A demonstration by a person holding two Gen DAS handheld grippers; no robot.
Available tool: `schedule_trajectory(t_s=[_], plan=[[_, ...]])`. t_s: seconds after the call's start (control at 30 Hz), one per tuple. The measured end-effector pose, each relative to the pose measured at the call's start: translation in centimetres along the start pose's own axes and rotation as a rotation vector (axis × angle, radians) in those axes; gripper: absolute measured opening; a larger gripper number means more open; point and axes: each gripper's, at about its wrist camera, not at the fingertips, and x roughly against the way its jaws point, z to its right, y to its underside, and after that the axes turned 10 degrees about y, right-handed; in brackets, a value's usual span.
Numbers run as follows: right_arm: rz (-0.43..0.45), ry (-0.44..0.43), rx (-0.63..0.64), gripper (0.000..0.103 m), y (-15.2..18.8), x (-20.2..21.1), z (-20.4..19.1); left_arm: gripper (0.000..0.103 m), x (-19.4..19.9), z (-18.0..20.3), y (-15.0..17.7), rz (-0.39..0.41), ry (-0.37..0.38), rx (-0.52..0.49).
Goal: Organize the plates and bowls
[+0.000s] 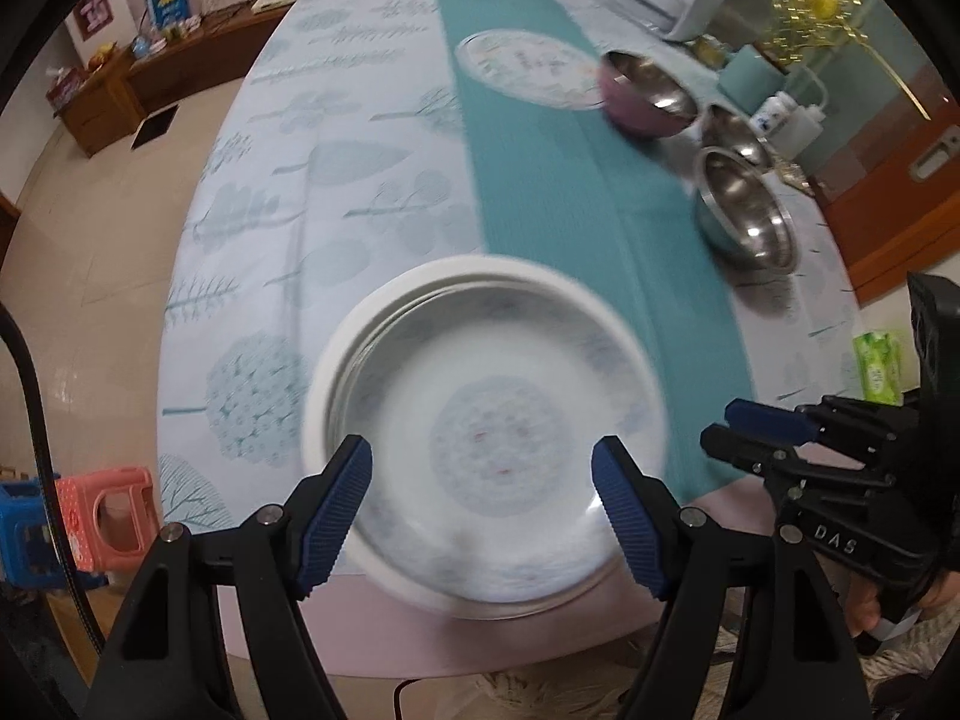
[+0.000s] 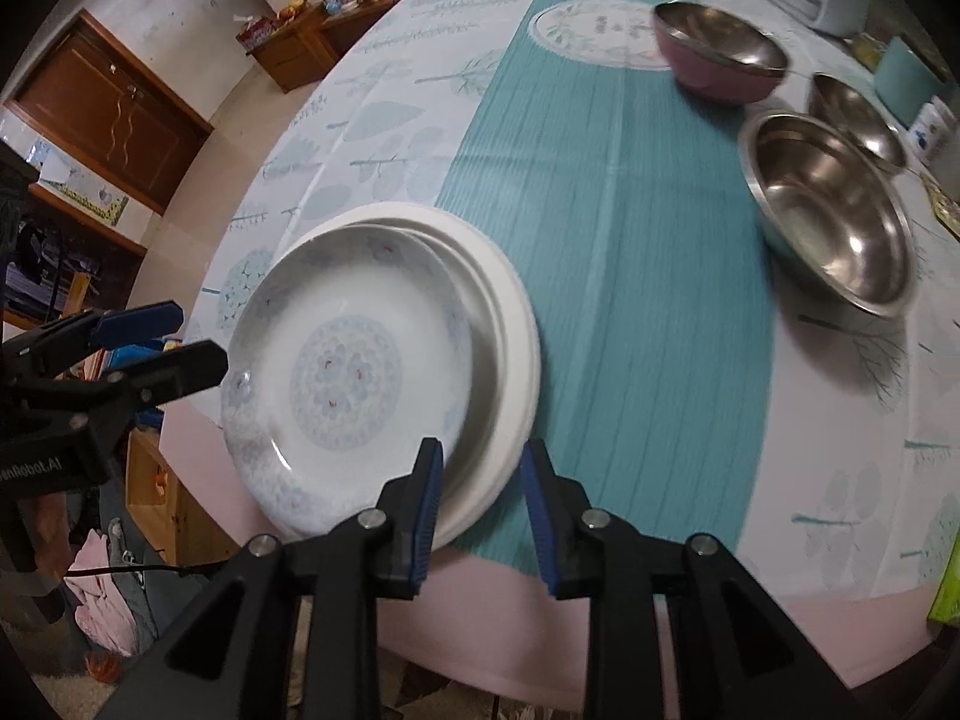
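While your left gripper (image 1: 483, 507) gapes wide over the stacked plates (image 2: 384, 372), your right gripper (image 2: 480, 510) stands partly open at their rim, both holding nothing.

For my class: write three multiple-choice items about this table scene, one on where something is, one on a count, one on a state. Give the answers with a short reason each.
1. Where does the patterned plate sit?
A. on the stack of white plates near the table edge
B. inside a metal bowl
C. on the floor

2. How many metal bowls are on the table?
A. one
B. three
C. five

3. How is the left gripper?
A. shut on a bowl
B. shut on a plate
C. open, holding nothing

Answers: 1 A, white rims show beneath it. 2 B, a pink-sided bowl, a small bowl and a large bowl. 3 C, its fingers stand wide apart above the plate.
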Motion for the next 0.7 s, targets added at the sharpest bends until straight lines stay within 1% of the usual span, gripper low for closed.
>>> schedule_trajectory(t_s=[0.23,0.43,0.57,0.7], plan=[[0.086,0.029,-0.075,0.027,2.8,4.2,4.1,0.075,0.8,6.1,-0.7,0.036,0.034,-0.089],[0.144,0.075,-0.159,0.027,5.1,7.2,8.5,0.075,0.9,11.5,-1.5,0.076,0.087,-0.162],[0.163,0.097,-0.235,0.027,6.2,8.2,11.3,0.075,0.2,14.5,-2.7,0.086,0.11,-0.193],[0.172,0.113,-0.3,0.027,6.5,8.8,14.1,0.075,-0.7,16.3,-4.9,0.088,0.127,-0.2]])
